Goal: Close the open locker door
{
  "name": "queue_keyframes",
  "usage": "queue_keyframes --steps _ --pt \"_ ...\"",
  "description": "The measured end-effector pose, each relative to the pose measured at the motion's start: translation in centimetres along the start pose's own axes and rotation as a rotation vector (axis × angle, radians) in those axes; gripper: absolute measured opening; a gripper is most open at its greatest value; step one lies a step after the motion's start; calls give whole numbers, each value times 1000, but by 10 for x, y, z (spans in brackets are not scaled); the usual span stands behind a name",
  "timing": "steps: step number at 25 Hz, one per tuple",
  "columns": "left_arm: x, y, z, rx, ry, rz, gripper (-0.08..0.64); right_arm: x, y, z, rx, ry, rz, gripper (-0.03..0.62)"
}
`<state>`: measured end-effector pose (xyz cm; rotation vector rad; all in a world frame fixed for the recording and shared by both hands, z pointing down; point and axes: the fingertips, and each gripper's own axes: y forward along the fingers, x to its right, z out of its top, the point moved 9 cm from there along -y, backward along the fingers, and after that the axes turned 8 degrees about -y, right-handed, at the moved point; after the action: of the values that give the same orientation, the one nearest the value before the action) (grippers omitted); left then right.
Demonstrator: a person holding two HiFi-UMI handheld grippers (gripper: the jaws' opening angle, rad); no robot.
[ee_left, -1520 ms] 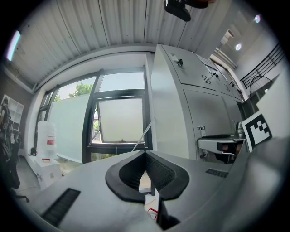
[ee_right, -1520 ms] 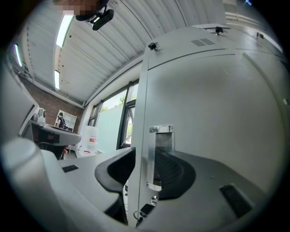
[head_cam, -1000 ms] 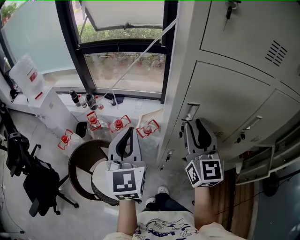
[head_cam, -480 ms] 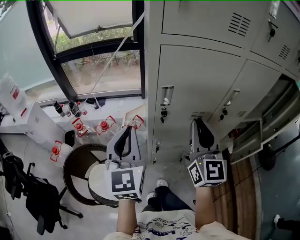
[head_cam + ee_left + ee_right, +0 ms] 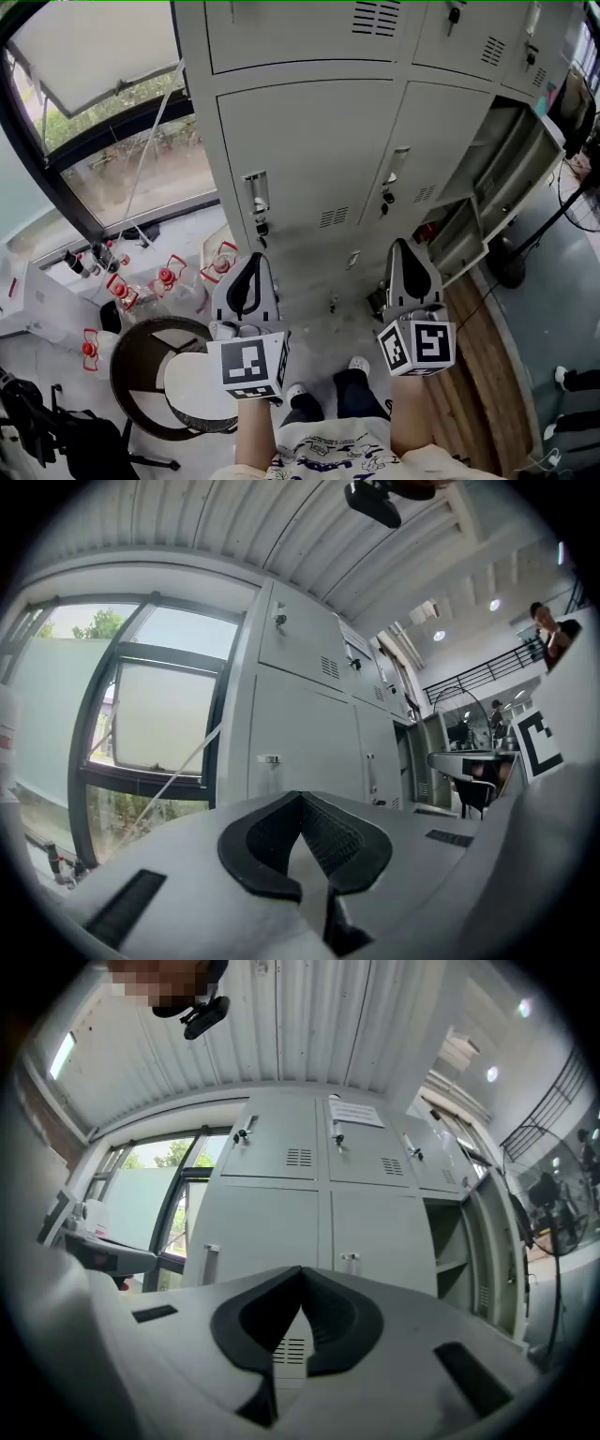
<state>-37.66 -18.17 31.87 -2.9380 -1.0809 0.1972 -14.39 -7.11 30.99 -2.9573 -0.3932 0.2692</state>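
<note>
Head view: the open locker door (image 5: 518, 178) stands at two o'clock, well apart from both grippers. Left gripper (image 5: 250, 262) jaws are together, empty. Right gripper (image 5: 403, 248) jaws have just closed on nothing.

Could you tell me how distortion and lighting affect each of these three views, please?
Head view: evenly daylit, lockers splay outward from wide-angle distortion. Left gripper view: fisheye, dark rounded corners, window bright but not blown out. Right gripper view: same fisheye bowing, a ceiling light glares slightly.

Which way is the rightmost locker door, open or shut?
Open: the door stands swung out, and shelves show inside.
</note>
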Motion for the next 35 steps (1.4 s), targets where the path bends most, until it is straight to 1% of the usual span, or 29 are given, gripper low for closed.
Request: queue_keyframes --steps 5,6,7,10,11,12,16,18,24,31,35 --pt "36 34 -5 -10 -11 -105 2 49 -17 -2 -17 -20 -146 0" --pt "44 40 -6 -12 -12 -124 2 60 -20 -3 -21 -20 -169 38" --pt "53 47 -7 -14 -12 -141 2 70 -24 -4 -23 -20 -191 57" --pt "80 65 -10 -16 -12 -186 2 99 -32 -8 -28 -22 -250 58" --pt "89 72 -11 -16 -11 -200 2 109 -34 -8 -29 -24 -262 118" --pt "99 78 -11 -16 -11 -214 2 120 -36 -9 -30 -27 -276 161" --pt "142 103 -15 -19 -3 -259 2 167 -44 -14 -35 -34 -335 161" --pt "164 117 -16 -19 1 -275 2 193 -44 -18 -38 -29 -349 232" --pt "232 161 -21 -5 2 -291 2 272 -38 -31 -43 -41 -374 233" --pt "313 212 -35 -2 12 -293 2 368 -27 -51 -44 -40 -371 233" --pt "350 231 -36 1 23 -288 2 410 -24 -59 -42 -31 -362 233"
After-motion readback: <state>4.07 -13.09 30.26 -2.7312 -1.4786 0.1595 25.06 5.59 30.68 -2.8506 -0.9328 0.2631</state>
